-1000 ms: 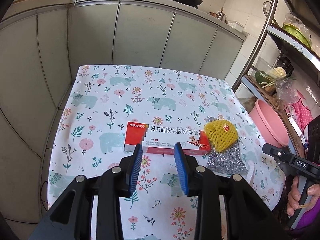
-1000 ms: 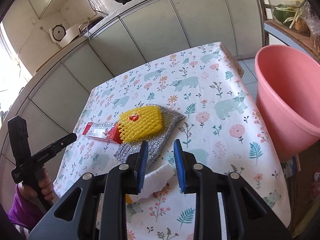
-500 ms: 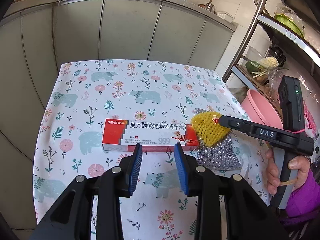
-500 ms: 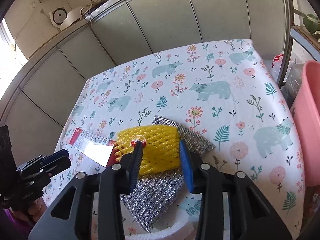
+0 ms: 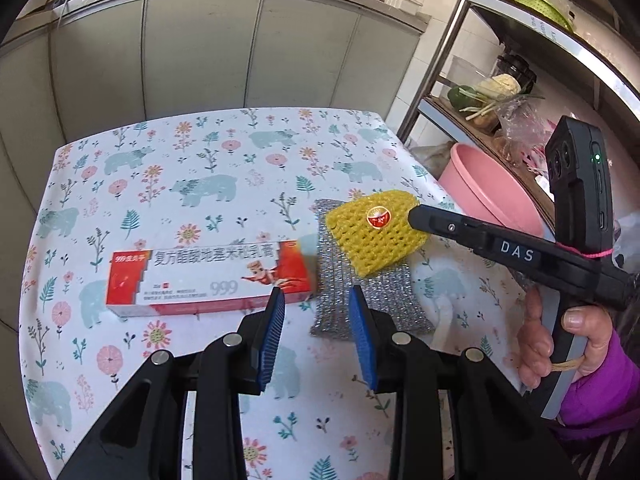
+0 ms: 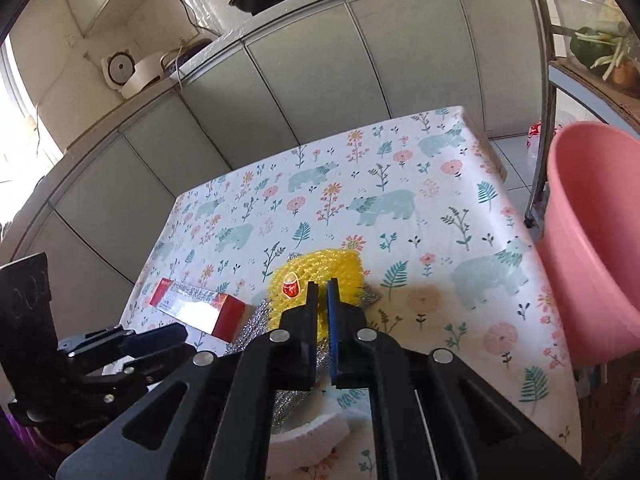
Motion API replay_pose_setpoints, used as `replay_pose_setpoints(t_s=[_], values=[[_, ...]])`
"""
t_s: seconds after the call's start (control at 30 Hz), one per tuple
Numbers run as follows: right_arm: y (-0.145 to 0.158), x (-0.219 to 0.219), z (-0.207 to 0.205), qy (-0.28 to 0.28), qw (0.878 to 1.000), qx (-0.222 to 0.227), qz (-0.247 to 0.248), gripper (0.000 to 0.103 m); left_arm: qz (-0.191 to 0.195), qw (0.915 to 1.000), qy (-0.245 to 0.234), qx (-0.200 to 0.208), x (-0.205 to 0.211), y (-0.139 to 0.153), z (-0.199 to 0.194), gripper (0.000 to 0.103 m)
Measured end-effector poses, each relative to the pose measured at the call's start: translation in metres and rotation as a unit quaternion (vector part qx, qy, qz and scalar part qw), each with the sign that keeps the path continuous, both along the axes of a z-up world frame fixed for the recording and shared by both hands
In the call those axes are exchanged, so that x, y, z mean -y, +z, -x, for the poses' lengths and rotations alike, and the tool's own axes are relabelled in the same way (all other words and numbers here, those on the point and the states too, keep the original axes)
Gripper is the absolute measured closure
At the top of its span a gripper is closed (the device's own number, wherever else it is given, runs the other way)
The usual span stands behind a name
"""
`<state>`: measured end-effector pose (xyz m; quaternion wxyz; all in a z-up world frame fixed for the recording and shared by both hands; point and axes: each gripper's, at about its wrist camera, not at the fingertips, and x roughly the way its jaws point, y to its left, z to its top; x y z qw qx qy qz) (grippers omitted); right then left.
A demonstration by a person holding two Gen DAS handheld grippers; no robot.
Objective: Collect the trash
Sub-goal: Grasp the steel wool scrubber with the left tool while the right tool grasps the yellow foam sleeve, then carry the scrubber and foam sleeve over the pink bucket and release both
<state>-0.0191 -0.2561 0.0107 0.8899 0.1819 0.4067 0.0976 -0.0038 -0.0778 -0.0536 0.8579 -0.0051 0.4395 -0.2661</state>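
Observation:
A yellow foam fruit net (image 5: 376, 236) with a red sticker lies on a silver foil bag (image 5: 368, 300) on the flowered table. My right gripper (image 6: 322, 286) is shut on the near edge of the yellow net (image 6: 316, 270); it also shows in the left wrist view (image 5: 416, 216). A red and white medicine box (image 5: 208, 276) lies left of the bag. My left gripper (image 5: 316, 300) is open and empty, just above the table between the box and the foil bag.
A pink bucket (image 6: 592, 236) stands off the table's right edge, also in the left wrist view (image 5: 488, 184). A white foam piece (image 6: 304, 436) lies near the front edge. A metal rack (image 5: 452, 44) with vegetables stands right; grey cabinets (image 5: 208, 52) stand behind.
My right gripper has moved forward to the yellow net and closed on its edge. My left gripper has shifted right, from in front of the box toward the foil bag.

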Motion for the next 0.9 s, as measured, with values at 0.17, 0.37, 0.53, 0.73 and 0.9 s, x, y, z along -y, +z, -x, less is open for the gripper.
replay_pose_setpoints(t_s=[0.17,0.37,0.53,0.73,0.9], values=[[0.016,0.021,0.014,-0.027,0.999,0.022,-0.007,0.098,-0.016,0.9995,-0.024,-0.010,0.034,-0.005,-0.008,0.071],[0.016,0.031,0.025,-0.036,0.999,0.025,-0.005,0.098,-0.093,0.9954,-0.019,-0.015,0.065,-0.027,-0.024,0.071],[0.016,0.033,0.030,-0.036,0.999,0.024,-0.010,0.098,-0.122,0.9924,-0.011,-0.004,0.073,-0.030,-0.033,0.070],[0.023,0.037,0.039,-0.036,0.999,0.031,-0.008,0.098,-0.117,0.9927,0.019,-0.023,0.071,-0.034,-0.053,0.055],[0.026,0.044,0.048,-0.044,0.998,0.035,-0.011,0.098,-0.112,0.9933,0.015,-0.024,0.075,-0.033,-0.052,0.065]])
